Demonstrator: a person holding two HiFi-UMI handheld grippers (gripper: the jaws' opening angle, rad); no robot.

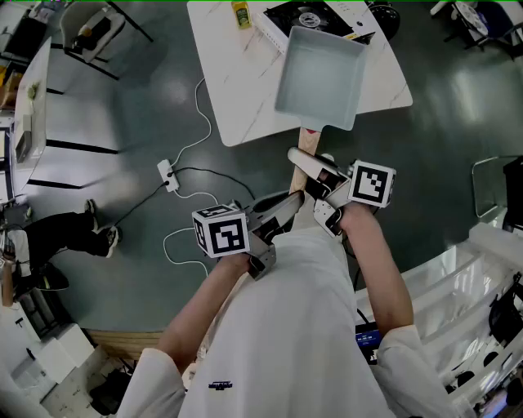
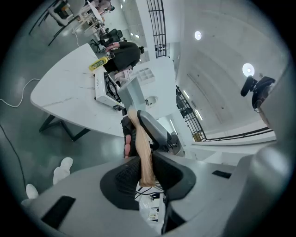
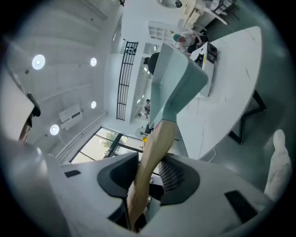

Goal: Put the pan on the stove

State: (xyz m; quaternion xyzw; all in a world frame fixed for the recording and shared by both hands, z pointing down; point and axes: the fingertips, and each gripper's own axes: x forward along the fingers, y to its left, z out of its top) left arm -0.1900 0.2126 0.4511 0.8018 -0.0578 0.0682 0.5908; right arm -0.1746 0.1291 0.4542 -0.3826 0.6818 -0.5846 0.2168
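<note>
Square pan (image 1: 320, 77) by wooden handle (image 1: 304, 155): right gripper (image 1: 317, 181) clamped mid-handle, left gripper (image 1: 284, 208) clamped on its end. Forearms (image 1: 380, 261) extended forward, pan held over table (image 1: 237, 90) edge.

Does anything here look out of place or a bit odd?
Nothing is spilled or broken. The pan is off the stove: the left gripper and right gripper both clamp its wooden handle. A power strip lies loose on the floor.

Matt grey pan (image 1: 320, 77), smooth pale wooden handle (image 1: 308, 140)
</note>
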